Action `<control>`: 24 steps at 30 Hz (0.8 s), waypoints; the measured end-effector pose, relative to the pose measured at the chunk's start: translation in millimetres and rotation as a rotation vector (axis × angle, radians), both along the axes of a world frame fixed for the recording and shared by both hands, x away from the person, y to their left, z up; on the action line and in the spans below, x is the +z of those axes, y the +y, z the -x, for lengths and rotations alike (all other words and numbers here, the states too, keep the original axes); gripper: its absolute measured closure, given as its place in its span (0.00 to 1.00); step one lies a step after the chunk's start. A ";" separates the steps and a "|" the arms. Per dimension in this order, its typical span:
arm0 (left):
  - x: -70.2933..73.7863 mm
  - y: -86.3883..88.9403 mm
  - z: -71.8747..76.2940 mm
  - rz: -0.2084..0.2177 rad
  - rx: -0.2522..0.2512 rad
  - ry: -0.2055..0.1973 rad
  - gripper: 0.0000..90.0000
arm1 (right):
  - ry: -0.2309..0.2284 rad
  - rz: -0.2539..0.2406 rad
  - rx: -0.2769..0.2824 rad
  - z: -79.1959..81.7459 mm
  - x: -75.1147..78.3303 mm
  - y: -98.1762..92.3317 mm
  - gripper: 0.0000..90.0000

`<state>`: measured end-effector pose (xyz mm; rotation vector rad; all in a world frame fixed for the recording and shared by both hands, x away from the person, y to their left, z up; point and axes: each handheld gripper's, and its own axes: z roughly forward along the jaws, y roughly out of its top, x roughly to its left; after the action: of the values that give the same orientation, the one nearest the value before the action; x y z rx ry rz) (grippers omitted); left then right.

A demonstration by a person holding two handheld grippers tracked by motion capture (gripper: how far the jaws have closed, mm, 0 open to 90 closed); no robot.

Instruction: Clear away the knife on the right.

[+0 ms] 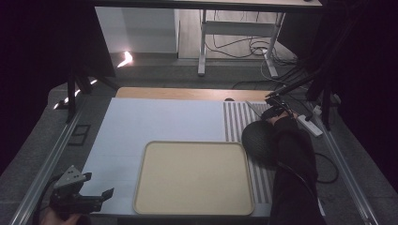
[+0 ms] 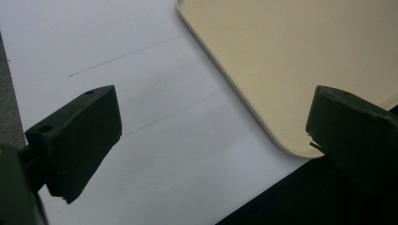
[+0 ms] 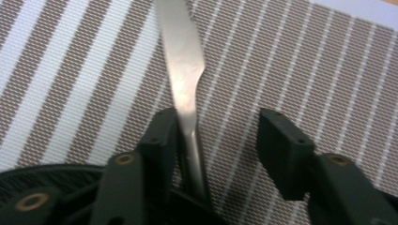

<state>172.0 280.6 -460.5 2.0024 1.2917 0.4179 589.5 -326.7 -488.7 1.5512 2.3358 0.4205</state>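
Over the striped mat [image 3: 291, 61], my right gripper [image 3: 218, 140] stands spread around a knife [image 3: 185, 79].

Its jaws are released: the left one touches the knife's handle, the right one is well apart from it, so nothing is gripped. The blade lies flat on the mat, pointing away from me, with a dark round bowl [image 1: 259, 139] just beside it at my near side. My left gripper [image 1: 80, 194] hangs over the white sheet [image 2: 155, 140] near the table's front-left corner, jaws wide and empty, beside the beige tray [image 2: 281, 61], which sits bare.
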 end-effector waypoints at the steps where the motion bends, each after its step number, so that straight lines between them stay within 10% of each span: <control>1: 0.0 0.0 0.0 0.000 0.000 0.000 0.04 | -0.003 0.008 0.001 0.7 0.3 -1.6 0.63; 6: 0.0 -0.2 0.1 -0.002 0.000 0.001 0.04 | 0.031 -0.006 0.007 3.0 2.4 -9.8 0.88; 24: 0.0 -0.8 -0.9 -0.006 -0.002 0.003 0.04 | -0.020 0.011 -0.041 13.7 3.9 -39.6 0.90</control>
<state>172.9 279.8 -460.5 2.0091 1.2920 0.4186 575.8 -366.3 -484.8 1.5797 2.2837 0.4104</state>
